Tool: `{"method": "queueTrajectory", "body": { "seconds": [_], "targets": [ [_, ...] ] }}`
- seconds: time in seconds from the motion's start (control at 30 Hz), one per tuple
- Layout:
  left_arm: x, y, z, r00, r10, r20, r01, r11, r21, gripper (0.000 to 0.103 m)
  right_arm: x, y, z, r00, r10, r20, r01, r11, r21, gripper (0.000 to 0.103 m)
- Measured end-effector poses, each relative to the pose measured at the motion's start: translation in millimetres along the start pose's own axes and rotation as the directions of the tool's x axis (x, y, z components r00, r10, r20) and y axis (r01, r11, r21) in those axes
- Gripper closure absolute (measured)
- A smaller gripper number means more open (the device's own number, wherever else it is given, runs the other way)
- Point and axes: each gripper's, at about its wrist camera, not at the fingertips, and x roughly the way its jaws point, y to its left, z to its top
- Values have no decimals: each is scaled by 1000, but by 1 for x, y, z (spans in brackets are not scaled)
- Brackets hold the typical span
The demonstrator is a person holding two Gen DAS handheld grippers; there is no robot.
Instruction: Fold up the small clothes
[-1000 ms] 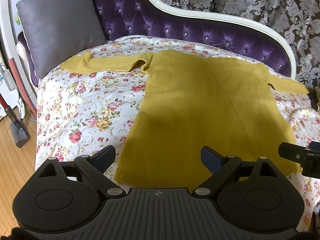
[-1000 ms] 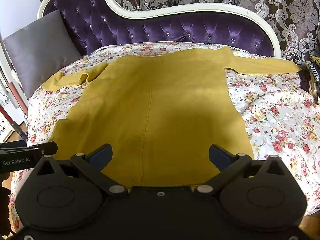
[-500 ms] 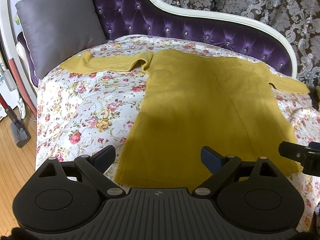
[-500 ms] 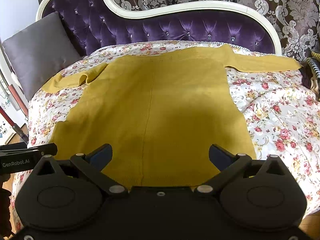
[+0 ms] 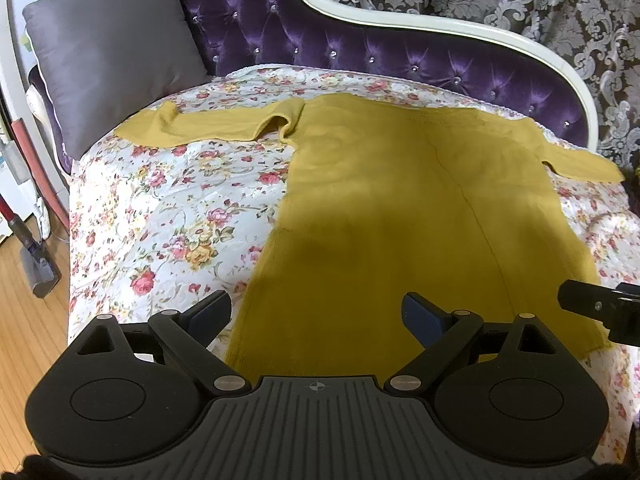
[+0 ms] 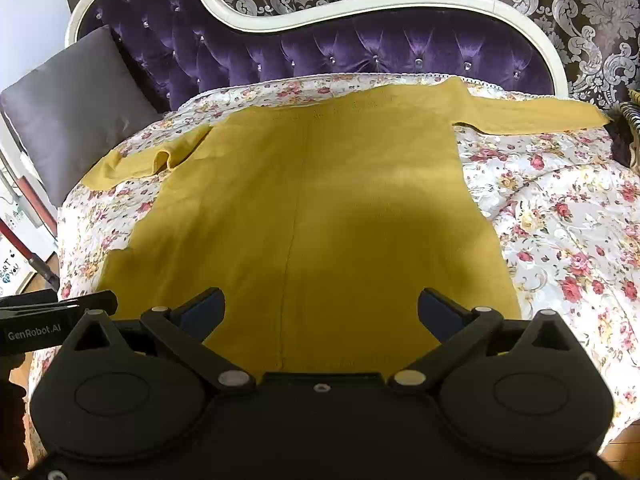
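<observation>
Mustard sweater (image 5: pixel 400 208) lies flat on the floral bedspread (image 5: pixel 168 216), both grippers (image 5: pixel 316 314) (image 6: pixel 320 308) wide open, empty, above its hem.

Mustard-yellow knit sweater (image 6: pixel 312 216), spread flat and unfolded, both sleeves stretched out sideways, hem nearest the cameras

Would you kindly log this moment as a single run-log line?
stage: pre-fold | mustard sweater flat on floral bedspread, sleeves spread | left hand-held gripper open above hem | right hand-held gripper open above hem
</observation>
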Motion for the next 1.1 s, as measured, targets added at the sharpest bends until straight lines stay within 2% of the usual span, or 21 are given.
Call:
{"method": "queueTrajectory", "body": {
  "seconds": [0.17,0.27,0.37,0.53,0.6,0.7,0.83,0.97,1.1],
  "targets": [
    [6,-3,6,1000,-9,24,9,1000,21,11,8,-7,5,999,42,-5,-42,999,25,2],
    [10,-7,12,998,-4,60,1,999,47,17,12,-18,12,998,60,6,-60,997,55,13],
    [21,-11,22,997,-4,73,-1,998,70,17,19,-39,26,999,51,19,-52,994,95,14],
    [46,-18,44,996,-8,91,-1,995,100,17,30,-86,58,994,-47,97,36,993,115,15],
    [56,-21,53,995,-4,104,-8,994,111,17,41,-110,75,989,-82,122,65,989,134,26],
    [75,-24,64,994,4,113,-18,992,126,17,63,-154,99,985,-110,135,80,974,211,35],
    [98,-27,76,995,11,104,-25,990,140,17,95,-217,126,972,-195,129,143,932,332,38],
    [119,-27,79,996,14,90,-26,990,137,18,122,-272,142,946,-285,151,207,896,393,42],
    [136,-23,74,999,-3,51,-4,992,128,24,141,-319,157,919,-360,161,243,839,486,42]
  ]
}}
